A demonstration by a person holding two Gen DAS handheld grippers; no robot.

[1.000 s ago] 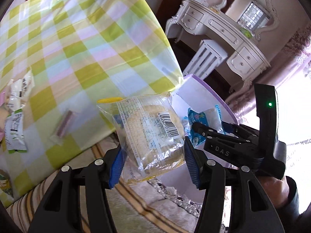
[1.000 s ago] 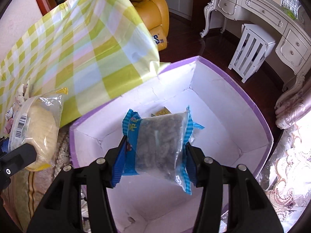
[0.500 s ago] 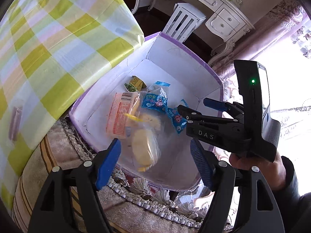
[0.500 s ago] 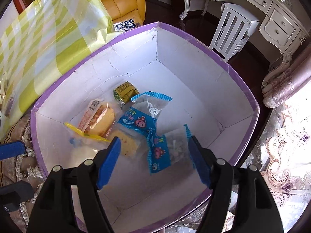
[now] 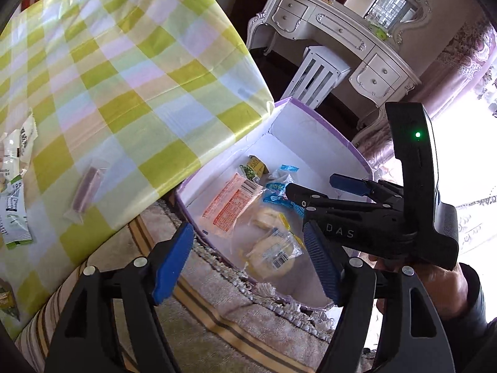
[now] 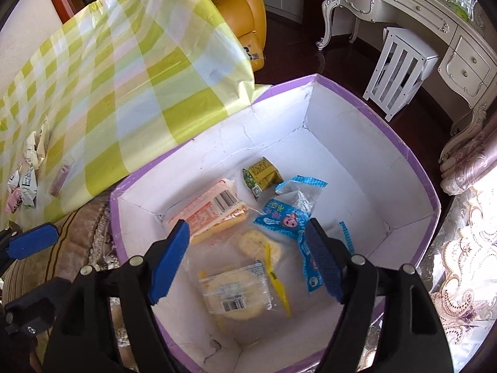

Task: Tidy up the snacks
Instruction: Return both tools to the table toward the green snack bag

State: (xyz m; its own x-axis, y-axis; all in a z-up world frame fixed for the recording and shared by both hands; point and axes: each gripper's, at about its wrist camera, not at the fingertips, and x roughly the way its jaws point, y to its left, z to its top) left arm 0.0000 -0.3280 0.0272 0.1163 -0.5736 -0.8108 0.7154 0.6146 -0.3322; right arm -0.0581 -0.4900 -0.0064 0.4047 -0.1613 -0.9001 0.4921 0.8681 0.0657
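Checked tablecloth table (image 5: 130,71) – white-green packets (image 5: 15,199), purple bar (image 5: 85,191), box (image 6: 431,199) w/ snacks beside on rug (image 5: 236,320)

Bright daylight blows out the right edge; fisheye bends the borders.

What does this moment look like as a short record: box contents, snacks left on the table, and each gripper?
box: purple-rimmed box, white inside, beside the table
in box: round biscuit pack, orange pack, green pack, blue packs
on table: checked cloth with purple bar and white sachets
left gripper: open, empty, jaws just opened
right gripper: open, empty, above the box, jaws just opened
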